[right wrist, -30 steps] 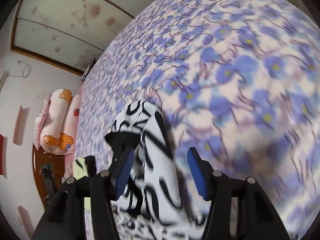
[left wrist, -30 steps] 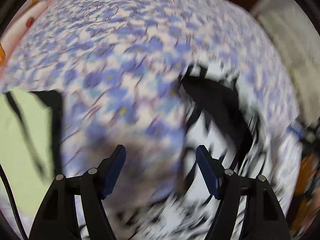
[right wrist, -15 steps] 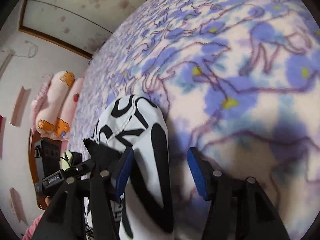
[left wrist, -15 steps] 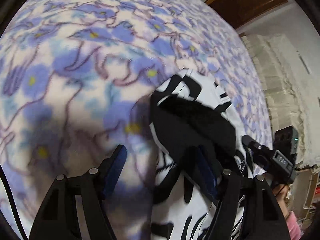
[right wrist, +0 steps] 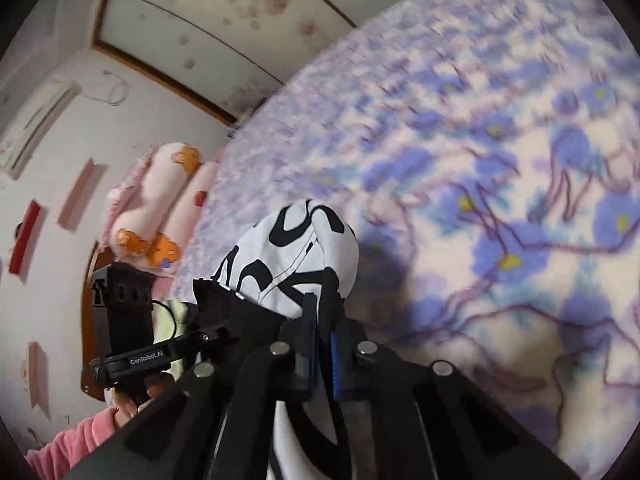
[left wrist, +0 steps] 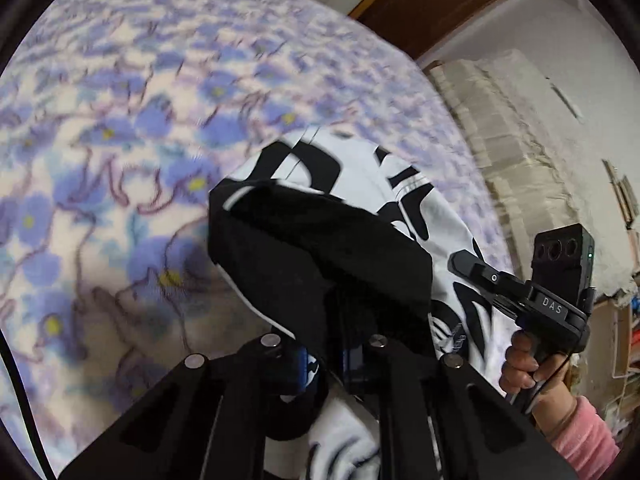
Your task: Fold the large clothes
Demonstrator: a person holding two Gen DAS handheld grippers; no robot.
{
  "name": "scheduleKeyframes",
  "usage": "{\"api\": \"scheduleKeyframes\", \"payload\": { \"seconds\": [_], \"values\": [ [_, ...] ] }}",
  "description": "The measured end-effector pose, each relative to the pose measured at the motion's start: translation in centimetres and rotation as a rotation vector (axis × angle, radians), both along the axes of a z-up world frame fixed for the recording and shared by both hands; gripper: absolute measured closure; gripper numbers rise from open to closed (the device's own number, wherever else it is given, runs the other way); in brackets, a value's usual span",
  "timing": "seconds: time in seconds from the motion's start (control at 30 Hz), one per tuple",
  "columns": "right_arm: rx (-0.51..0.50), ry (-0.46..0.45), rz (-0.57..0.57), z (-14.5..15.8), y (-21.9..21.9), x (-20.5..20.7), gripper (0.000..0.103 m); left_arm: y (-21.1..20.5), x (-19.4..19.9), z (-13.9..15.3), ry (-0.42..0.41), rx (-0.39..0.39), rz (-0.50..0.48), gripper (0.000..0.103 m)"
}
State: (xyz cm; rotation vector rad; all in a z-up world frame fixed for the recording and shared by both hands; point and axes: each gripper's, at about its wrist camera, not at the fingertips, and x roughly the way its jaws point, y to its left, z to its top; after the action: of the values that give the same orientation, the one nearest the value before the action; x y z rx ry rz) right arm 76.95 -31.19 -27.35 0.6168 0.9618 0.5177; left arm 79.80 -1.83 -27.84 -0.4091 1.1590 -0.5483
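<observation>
Two grippers, one garment. Left gripper (left wrist: 332,360) has just been closing and now stands clamped on the black edge of the garment (left wrist: 360,208), cloth bunched between the blue pads; right gripper (right wrist: 322,356) likewise has just been closing and is pinched on the white-and-black printed cloth (right wrist: 296,248), with a fold of it drawn down through the jaws. Garment lies on the floral bedspread (left wrist: 120,140), lifted into a hump ahead of each tool; in the left wrist view it sits at centre running toward 5 o'clock, in the right wrist view at about 8 o'clock of centre. Judged handling: soft, light, limp fabric with no stiffness of its own, so it will sag and drape from wherever it is held. The black band (a hem or collar, cannot tell which) looks thicker and should give a surer hold than the thin printed panel. Best grip points are two corners or ends along one edge, well apart, so the cloth hangs flat. Slip risk judged low on rubbery pads, bunching risk higher. Count: one garment, one bedspread, one pink pillow (right wrist: 160,208) with orange figures at 9 o'clock in the right wrist view, one wooden door (left wrist: 436,4) at 1 o'clock in the left. A pink sleeve (left wrist: 580,436) shows behind the far tool.
</observation>
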Motion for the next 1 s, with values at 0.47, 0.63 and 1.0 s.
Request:
{"api": "scheduleKeyframes", "payload": {
  "seconds": [0.47,0.63,1.0],
  "values": [
    [0.049,-0.181,0.119,11.5,0.9,-15.0,0.099,3.6,-18.7,12.4,-0.219,0.021,-0.092,0.094],
    [0.065,-0.202,0.178,11.1,1.4,-22.5,0.099,3.8,-26.7,12.2,-0.288,0.088,-0.177,0.094],
    [-0.021,-0.041,0.208,3.3,1.4,-33.6,0.095,4.2,-38.3,5.6,-0.182,0.207,-0.270,0.084]
  ]
}}
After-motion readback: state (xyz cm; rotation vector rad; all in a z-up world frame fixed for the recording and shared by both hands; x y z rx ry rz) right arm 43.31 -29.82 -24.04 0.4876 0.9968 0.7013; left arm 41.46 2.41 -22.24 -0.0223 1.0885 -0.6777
